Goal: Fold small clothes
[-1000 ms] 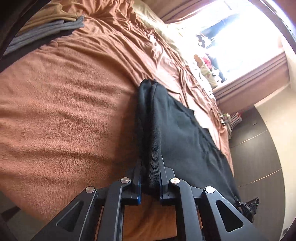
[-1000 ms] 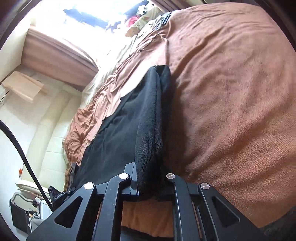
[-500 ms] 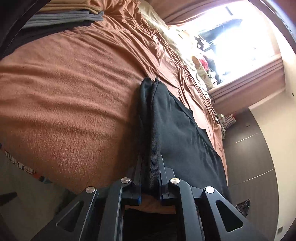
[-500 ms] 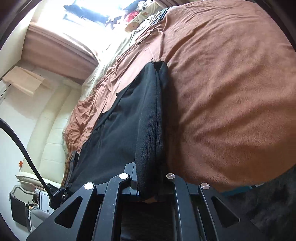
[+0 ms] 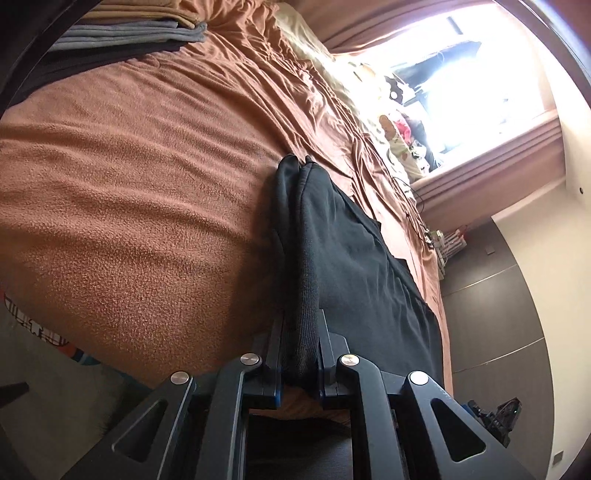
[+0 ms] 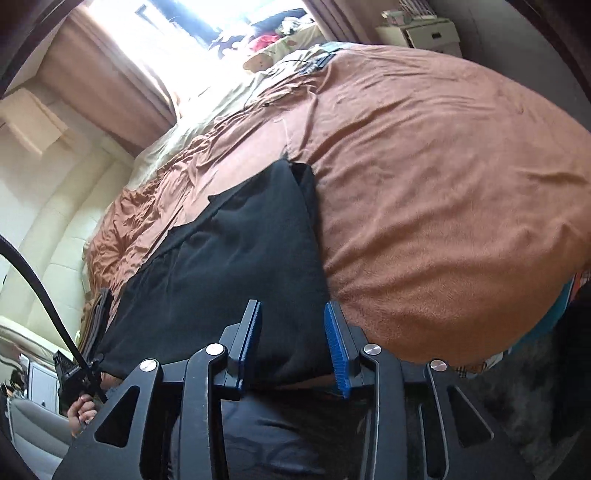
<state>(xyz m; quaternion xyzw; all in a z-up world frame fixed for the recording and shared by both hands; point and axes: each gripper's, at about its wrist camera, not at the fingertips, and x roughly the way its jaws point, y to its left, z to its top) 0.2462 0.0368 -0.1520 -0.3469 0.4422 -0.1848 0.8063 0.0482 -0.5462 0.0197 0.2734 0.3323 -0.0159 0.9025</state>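
**Left wrist view: one corner still to let go**

Left wrist view, nearest first: the left tongs [image 5: 300, 360] are clamped on a thick, doubled edge of the black garment [image 5: 354, 266], the cloth bunched between the two pads. From there the garment runs away across the brown blanket [image 5: 129, 206] of the bed, lying flat with a neat folded border along its left side.

On the right wrist view, the right tongs [image 6: 293, 343] stand apart, blue pads showing on both inner faces, with the garment's [image 6: 229, 266] near edge lying between them but not pinched. The cloth rests on the bed under its own weight. At the lower left of that view a hand [image 6: 79, 411] holds the other tool.

Farther off, on the left wrist view, a stack of folded clothes [image 5: 136, 33] in tan, grey and dark layers sits at the far corner of the bed. Beyond that are rumpled sheets [image 5: 325, 85], a bright window and curtains.

As a judgement: one fold of this garment looks laid down, and the right side is already freed. What seems left is for the left side to let go, perhaps one more fold to make it compact, then a move to the stack. No unfolded clothes can be made out on the bed.
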